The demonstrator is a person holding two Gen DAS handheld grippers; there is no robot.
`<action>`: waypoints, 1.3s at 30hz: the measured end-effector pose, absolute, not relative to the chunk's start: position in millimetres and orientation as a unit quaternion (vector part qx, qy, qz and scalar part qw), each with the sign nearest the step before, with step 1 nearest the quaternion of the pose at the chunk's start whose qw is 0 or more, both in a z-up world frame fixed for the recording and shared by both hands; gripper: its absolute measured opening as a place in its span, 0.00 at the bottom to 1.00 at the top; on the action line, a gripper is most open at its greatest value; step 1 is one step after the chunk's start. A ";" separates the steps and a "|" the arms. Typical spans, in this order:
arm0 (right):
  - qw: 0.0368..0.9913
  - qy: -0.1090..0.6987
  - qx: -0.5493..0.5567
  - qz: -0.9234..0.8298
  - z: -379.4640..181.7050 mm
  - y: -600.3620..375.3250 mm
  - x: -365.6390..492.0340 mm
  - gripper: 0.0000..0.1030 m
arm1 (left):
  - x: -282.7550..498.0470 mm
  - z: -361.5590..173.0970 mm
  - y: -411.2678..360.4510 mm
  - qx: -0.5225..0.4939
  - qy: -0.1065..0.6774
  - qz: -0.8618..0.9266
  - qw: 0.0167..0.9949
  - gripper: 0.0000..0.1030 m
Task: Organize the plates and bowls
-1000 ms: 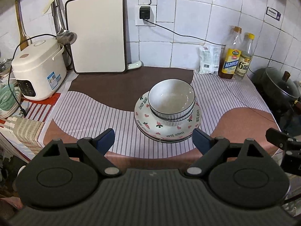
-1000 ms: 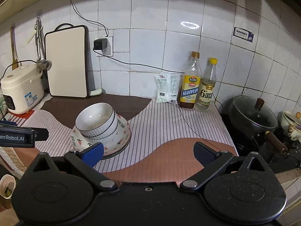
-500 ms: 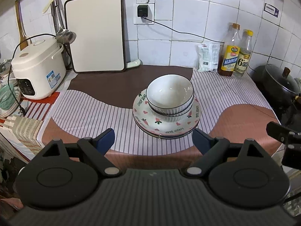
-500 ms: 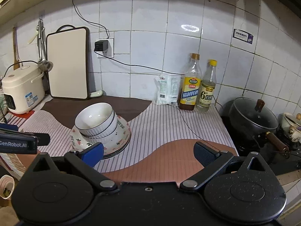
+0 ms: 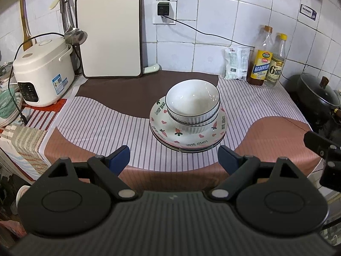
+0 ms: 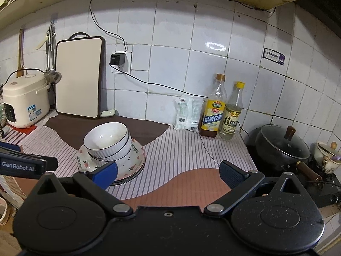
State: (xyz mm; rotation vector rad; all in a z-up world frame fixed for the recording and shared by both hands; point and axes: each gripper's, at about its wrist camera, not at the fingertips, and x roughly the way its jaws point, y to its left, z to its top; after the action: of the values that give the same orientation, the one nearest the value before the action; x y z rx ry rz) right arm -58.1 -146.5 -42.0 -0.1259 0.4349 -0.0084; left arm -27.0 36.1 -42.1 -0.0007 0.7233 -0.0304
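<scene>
Ribbed white bowls (image 5: 192, 104) on heart-patterned plates (image 5: 188, 137)

The lower bowl (image 5: 192, 125) shows only its ribbed side under the top bowl (image 5: 192, 100); how many plates (image 5: 187, 143) lie stacked cannot be told; bottle labels (image 6: 213, 115) are too small to read; a green basket (image 5: 7, 104) is cut by the left edge; the right gripper's blue fingertip (image 6: 105, 175) hides the plates' near rim.

home kitchen | tiled wall (image 6: 170, 68) | rice cooker (image 5: 42, 72) | stove pot (image 6: 281, 147) | sauce bottles (image 6: 214, 111)
</scene>
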 end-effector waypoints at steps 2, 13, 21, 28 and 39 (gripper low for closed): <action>0.975 0.215 -0.060 -0.007 -42.8 -147.5 -57.8 1.00 | -28.8 -41.9 36.1 -0.002 0.350 -0.014 0.937 0.87; 0.977 0.208 -0.042 -0.016 -45.6 -151.2 -59.6 1.00 | -30.4 -43.3 33.8 -0.001 0.339 -0.007 0.941 0.87; 0.977 0.211 -0.041 -0.018 -47.4 -152.2 -60.2 1.00 | -32.8 -47.9 29.8 0.007 0.340 -0.014 0.940 0.87; 0.976 0.213 -0.045 -0.017 -49.2 -151.3 -59.9 1.00 | -31.2 -50.7 27.8 0.015 0.343 -0.013 0.939 0.87; 0.976 0.212 -0.046 -0.018 -47.8 -151.4 -60.7 1.00 | -32.7 -48.5 30.9 -0.002 0.338 -0.023 0.941 0.87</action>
State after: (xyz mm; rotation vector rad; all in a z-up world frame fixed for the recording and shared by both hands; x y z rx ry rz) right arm -60.7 -151.4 -47.8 -0.0929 0.4273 -0.0364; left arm -32.7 30.9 -48.5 -0.0037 0.6887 -0.0478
